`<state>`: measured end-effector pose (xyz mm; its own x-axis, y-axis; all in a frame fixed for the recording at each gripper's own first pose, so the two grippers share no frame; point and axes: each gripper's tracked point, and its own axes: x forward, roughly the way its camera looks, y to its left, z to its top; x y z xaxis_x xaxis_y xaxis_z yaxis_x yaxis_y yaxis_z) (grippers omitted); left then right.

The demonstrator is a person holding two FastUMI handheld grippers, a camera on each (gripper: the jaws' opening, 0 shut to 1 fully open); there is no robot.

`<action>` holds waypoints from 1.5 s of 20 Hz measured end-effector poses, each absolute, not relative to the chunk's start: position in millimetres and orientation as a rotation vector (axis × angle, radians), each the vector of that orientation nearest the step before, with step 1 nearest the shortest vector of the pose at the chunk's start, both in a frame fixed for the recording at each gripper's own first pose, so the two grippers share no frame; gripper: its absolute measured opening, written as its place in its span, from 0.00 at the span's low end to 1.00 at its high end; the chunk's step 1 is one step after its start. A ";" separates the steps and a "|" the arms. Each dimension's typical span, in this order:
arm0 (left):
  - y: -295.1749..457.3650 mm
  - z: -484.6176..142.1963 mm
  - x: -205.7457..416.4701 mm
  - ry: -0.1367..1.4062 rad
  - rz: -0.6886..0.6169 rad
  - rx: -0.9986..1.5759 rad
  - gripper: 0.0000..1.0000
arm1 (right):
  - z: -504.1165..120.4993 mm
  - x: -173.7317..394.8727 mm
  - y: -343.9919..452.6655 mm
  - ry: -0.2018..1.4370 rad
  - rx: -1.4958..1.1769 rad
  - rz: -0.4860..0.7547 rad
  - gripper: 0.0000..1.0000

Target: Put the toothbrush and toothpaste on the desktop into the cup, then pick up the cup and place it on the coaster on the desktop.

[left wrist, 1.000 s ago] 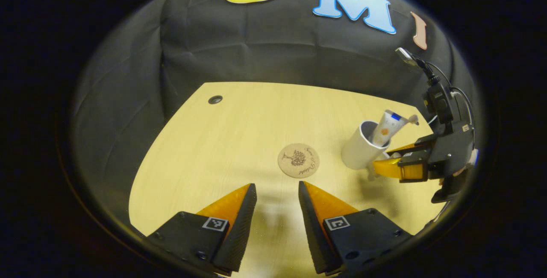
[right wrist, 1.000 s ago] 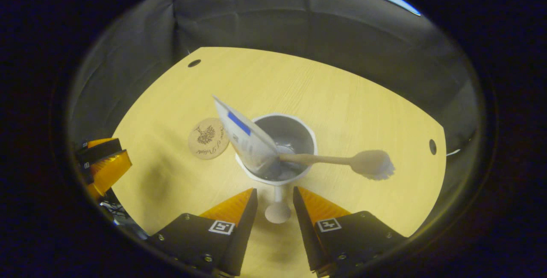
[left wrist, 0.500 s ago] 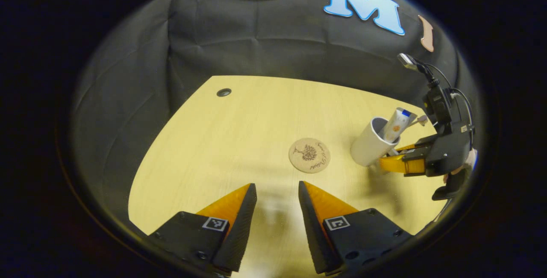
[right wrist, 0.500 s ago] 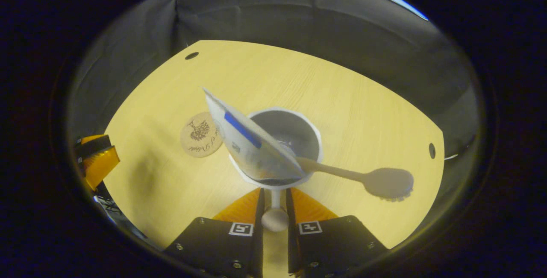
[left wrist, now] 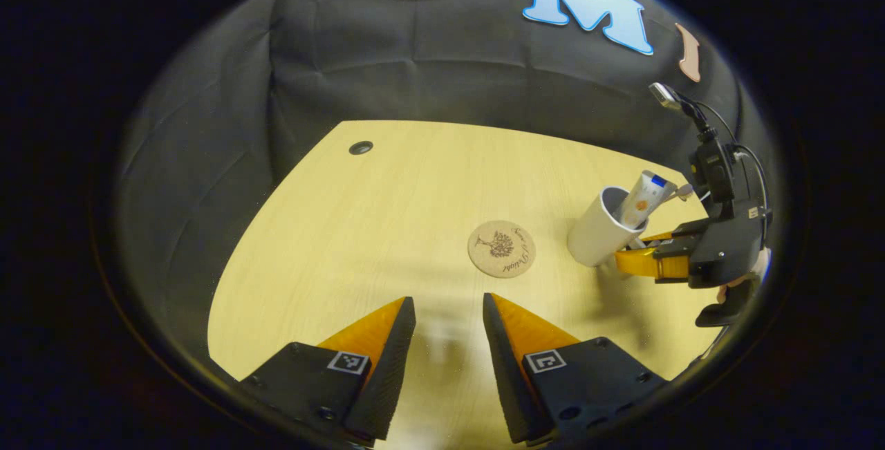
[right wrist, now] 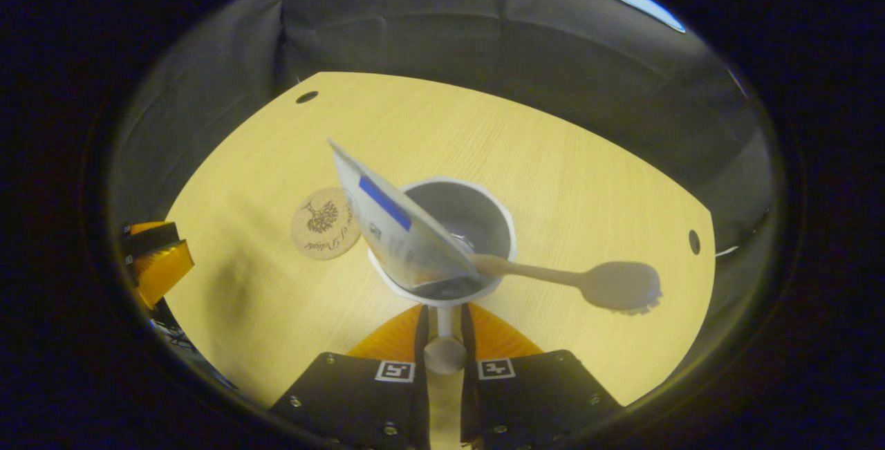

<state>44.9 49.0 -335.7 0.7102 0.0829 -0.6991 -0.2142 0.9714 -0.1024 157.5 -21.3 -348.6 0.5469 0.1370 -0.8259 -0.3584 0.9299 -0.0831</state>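
A white cup (right wrist: pixel 501 209) stands on the wooden desk, right of the round cork coaster (right wrist: pixel 323 222). A white toothpaste tube (right wrist: pixel 394 229) leans out of it to the left. A wooden toothbrush (right wrist: pixel 608 284) sticks out to the right. My right gripper (right wrist: pixel 442 315) is shut on the cup's handle (right wrist: pixel 443 353). In the left gripper view the cup (left wrist: pixel 591 236) leans left, with the toothpaste (left wrist: pixel 641 198) in it and the right gripper (left wrist: pixel 639 262) behind it. The coaster (left wrist: pixel 502 249) lies just left of the cup. My left gripper (left wrist: pixel 449 305) hangs open over the desk's near part, holding nothing.
The desk (left wrist: pixel 387 215) has a cable hole (left wrist: pixel 360 148) at its far left corner and another hole (right wrist: pixel 693 242) at the right edge. Black cloth closes the booth behind and on both sides. The left gripper (right wrist: pixel 155 263) sits at the desk's left edge.
My right gripper moved forward and shut on the cup's handle. The left gripper's view shifted a little, so coaster and cup sit slightly farther right and back.
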 end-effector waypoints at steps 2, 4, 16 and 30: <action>49.2 -336.8 45.0 0.765 0.168 -0.182 0.67 | -341.7 157.6 -17.1 0.932 -0.250 0.306 0.18; 53.4 -336.4 40.6 0.766 0.171 -0.185 0.67 | -337.1 157.7 -4.2 0.920 -0.237 0.316 0.18; 69.8 -322.8 -3.6 0.778 0.230 -0.215 0.67 | -331.0 171.3 80.6 0.885 -0.262 0.426 0.18; 43.9 -300.8 7.3 0.774 0.251 -0.209 0.67 | -346.0 160.8 107.5 0.894 -0.338 0.482 0.18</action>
